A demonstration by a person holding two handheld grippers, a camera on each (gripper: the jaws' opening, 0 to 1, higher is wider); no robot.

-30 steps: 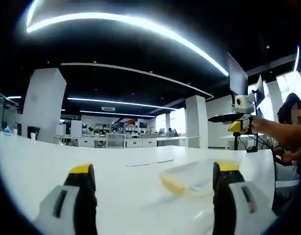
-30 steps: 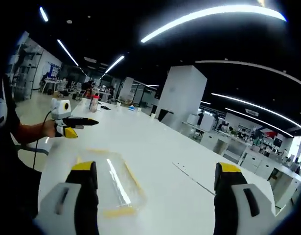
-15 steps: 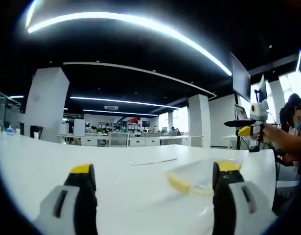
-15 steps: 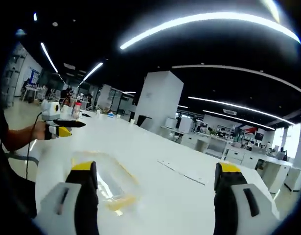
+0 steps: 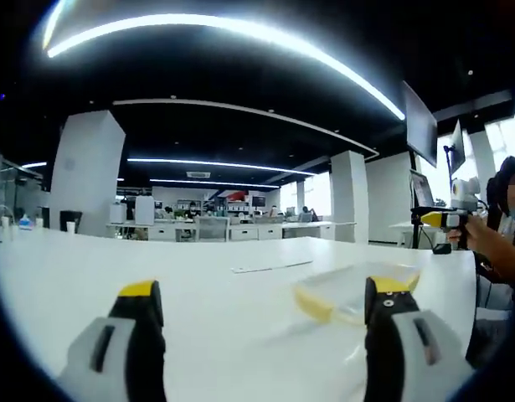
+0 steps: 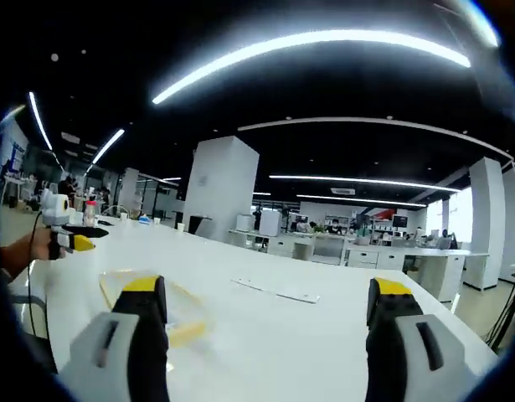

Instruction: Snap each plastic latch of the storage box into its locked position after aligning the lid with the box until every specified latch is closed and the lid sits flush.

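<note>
1. Your left gripper [image 5: 261,322] hangs above the white table [image 5: 198,285] with its jaws spread wide and nothing between them; its yellow-tipped fingers [image 5: 141,293] rise from the bottom of the left gripper view.
2. Your right gripper [image 6: 261,322] is likewise wide apart and holds nothing, raised over the same table [image 6: 324,335].
3. You see the storage box [image 5: 349,297], clear with yellow latches, lying flat on the table just behind the right jaw in the left gripper view; in the right gripper view the box [image 6: 152,306] sits behind the left jaw.
4. Neither gripper touches the box.
5. Whether its latches are closed is too blurred to tell.
6. Each gripper appears at the far edge of the other's view, held up in your hand [image 5: 483,239].
7. A thin flat strip [image 6: 274,291] lies on the table beyond the box.
</note>
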